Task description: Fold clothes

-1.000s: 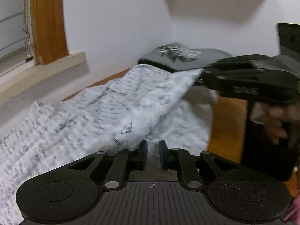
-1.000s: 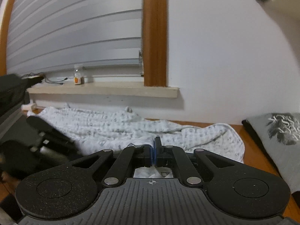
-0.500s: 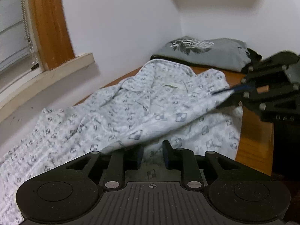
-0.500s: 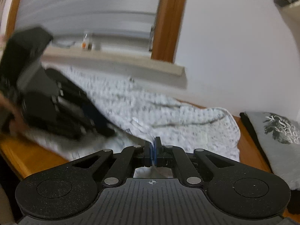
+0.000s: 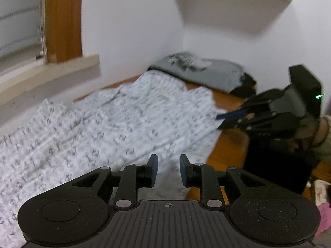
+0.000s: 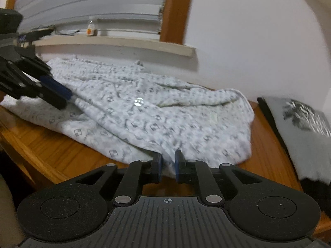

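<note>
My left claw point(image 5: 166, 170) and right claw point(image 6: 167, 166) are both opening, letting go of the patterned shirt point(image 6: 157, 111); it lies on the table point(image 6: 62, 155), 1 fold laid, more left; the folded grey T-shirt point(image 5: 198, 72) sits beside it.

The shirt point(image 6: 157, 119) is white with small grey squares. The folded garment point(image 6: 306, 128) is grey with a silvery print. The surface point(image 6: 62, 150) is orange-brown wood.
</note>
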Tool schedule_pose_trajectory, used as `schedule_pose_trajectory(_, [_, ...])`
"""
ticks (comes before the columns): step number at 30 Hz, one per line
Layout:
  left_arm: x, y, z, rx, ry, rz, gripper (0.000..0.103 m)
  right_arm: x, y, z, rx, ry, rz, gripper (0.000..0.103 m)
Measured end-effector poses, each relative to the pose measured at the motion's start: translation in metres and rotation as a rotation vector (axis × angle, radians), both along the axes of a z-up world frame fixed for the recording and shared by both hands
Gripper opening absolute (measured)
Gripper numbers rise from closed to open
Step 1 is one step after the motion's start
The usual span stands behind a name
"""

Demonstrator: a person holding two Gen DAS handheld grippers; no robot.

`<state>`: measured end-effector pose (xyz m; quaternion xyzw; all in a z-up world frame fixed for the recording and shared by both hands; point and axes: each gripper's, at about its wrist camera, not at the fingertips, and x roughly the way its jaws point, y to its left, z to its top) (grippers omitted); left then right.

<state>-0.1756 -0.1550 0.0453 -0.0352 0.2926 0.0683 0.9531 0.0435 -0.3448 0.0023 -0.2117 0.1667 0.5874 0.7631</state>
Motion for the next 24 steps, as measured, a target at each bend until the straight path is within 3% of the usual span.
schedule_pose_trajectory(6, [0.001, -0.005, 0.015, 0.054, -0.026, 0.010, 0.034, 0.004, -0.011, 0.001, 0.009, 0.024, -0.040, 0.020])
schedule_pose_trajectory(15, [-0.008, 0.036, -0.004, 0.041, 0.030, 0.124, 0.034, 0.025, 0.005, -0.001, 0.009, 0.049, -0.225, 0.020])
schedule_pose_trajectory(24, [-0.039, 0.024, -0.014, 0.074, 0.048, 0.155, 0.039, -0.002, -0.005, 0.025, 0.203, 0.016, -0.213, 0.027])
